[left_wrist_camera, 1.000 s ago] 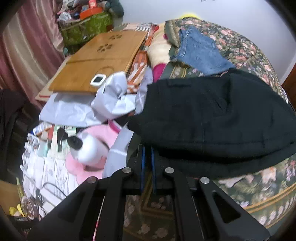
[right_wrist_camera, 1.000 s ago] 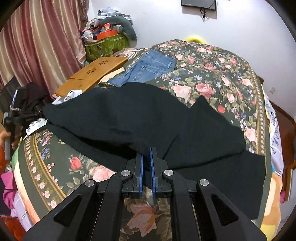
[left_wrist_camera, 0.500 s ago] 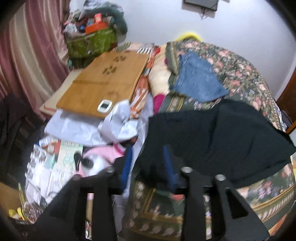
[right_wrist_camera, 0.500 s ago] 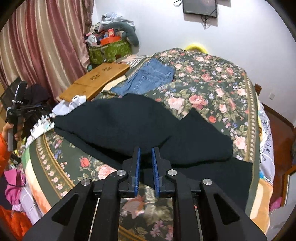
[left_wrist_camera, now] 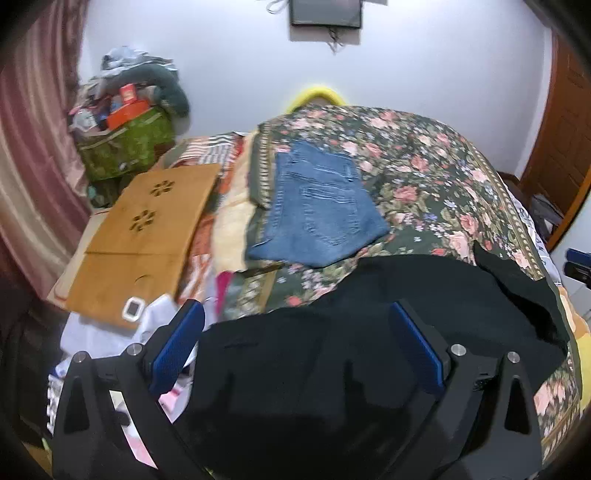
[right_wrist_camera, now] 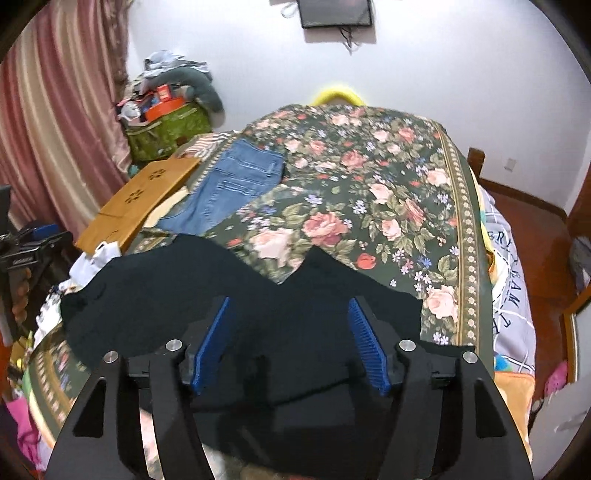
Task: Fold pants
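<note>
- Left gripper [left_wrist_camera: 295,343]: fingers [left_wrist_camera: 176,347] spread wide, having just been opening; nothing held. Blue pads clear of the cloth on both sides.
- Black pants [left_wrist_camera: 369,332] lie flat on the bed [left_wrist_camera: 424,177], directly below and ahead of the left fingers, spanning the gap between them.
- Right gripper [right_wrist_camera: 288,339]: fingers [right_wrist_camera: 210,343] partly apart, having just been opening; nothing pinched. The black pants lie under and ahead of them, free of the pads.
- Seen from the right fingers, the pants' far edge shows two peaks with a notch between, ahead of the gap.
- Folded blue jeans [left_wrist_camera: 317,206] rest on the floral bedspread well beyond the left fingertips, apart from the black pants.
- Wooden lap tray [left_wrist_camera: 147,232] sits ahead-left of the left fingers, beside the bed.
- Wall screen [right_wrist_camera: 335,13] is high above, far ahead.
</note>
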`<state>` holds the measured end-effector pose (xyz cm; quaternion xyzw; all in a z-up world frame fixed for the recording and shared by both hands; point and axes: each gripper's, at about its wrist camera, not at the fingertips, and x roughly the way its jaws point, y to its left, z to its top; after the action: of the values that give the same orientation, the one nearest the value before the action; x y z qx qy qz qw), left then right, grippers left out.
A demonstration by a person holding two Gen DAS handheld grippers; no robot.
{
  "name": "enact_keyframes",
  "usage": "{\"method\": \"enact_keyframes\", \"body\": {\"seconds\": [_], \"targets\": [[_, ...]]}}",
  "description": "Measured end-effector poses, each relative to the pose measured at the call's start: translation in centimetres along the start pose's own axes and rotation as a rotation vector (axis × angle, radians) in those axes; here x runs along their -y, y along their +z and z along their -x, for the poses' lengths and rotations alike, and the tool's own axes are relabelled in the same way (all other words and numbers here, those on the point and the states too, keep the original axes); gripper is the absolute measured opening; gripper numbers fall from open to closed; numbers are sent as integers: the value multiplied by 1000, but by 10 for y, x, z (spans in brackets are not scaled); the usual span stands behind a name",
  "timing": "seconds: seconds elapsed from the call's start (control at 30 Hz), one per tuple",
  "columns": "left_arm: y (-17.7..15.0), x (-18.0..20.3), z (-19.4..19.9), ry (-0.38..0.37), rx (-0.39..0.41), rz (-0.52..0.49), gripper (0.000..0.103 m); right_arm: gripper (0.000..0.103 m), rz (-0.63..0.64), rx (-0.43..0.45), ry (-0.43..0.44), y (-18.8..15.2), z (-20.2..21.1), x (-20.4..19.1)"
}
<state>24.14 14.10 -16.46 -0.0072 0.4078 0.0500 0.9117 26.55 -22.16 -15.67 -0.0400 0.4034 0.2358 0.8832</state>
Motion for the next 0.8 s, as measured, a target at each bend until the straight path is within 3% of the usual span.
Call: {"method": "enact_keyframes", "body": {"seconds": [0.27, 0.6, 0.7, 0.8], "targets": [[32, 34, -60, -37, -79, -51, 101, 61, -22, -84, 29, 21, -66, 25], [30, 51, -125, -36, -196, -64, 101, 60, -16, -212, 66, 44, -154, 45], [28, 56, -130, -45, -215, -89, 101, 41, -12, -276, 90, 42, -175, 49], [28, 60, -131, -50, -221, -101, 101, 32, 13, -248, 84, 37, -177, 45]]}}
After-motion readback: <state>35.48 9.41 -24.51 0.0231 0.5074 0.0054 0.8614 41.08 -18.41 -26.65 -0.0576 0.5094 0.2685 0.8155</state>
